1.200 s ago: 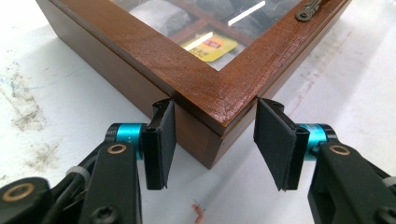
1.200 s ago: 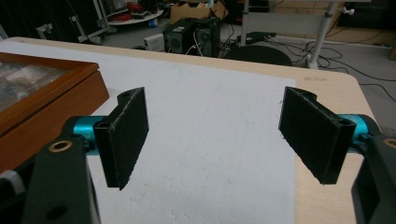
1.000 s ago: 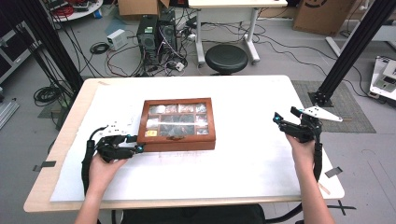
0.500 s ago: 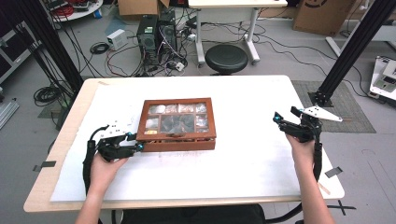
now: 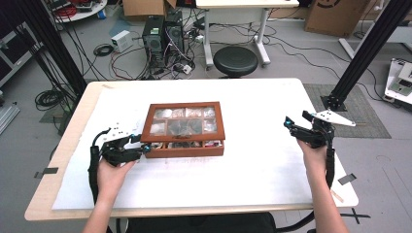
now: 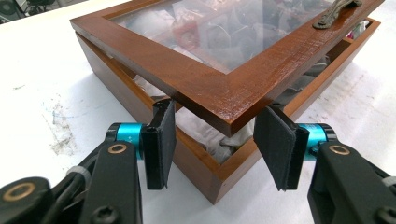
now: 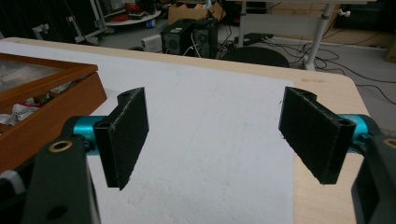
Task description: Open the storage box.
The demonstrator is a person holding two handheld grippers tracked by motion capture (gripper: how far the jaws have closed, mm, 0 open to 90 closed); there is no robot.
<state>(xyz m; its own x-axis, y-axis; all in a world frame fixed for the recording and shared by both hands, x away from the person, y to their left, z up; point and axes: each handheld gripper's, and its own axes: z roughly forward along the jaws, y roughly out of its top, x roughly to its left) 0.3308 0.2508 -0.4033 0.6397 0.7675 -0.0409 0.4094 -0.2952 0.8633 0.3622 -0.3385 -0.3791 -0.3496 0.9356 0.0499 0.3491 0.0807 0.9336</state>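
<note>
Your left hand-held gripper (image 6: 212, 140) is clamped on the near-left corner of the wooden box's (image 5: 184, 145) glass lid (image 6: 219, 60), lifted ajar. Crumpled packets (image 6: 205, 135) fill its compartments. Your right hand-held gripper (image 7: 215, 140) hangs with jaws apart over the surface (image 5: 262, 165).

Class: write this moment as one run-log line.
left gripper: shut on lid corner | lid: slightly raised off wooden box | right gripper: open, above table

A white sheet (image 5: 252, 170) covers most of the table (image 5: 73, 141). Beyond the table's far edge stands a black round stool (image 5: 236, 60), with computer towers (image 5: 163, 36) and tangled cables (image 5: 121, 58) on the floor to the stool's left.
</note>
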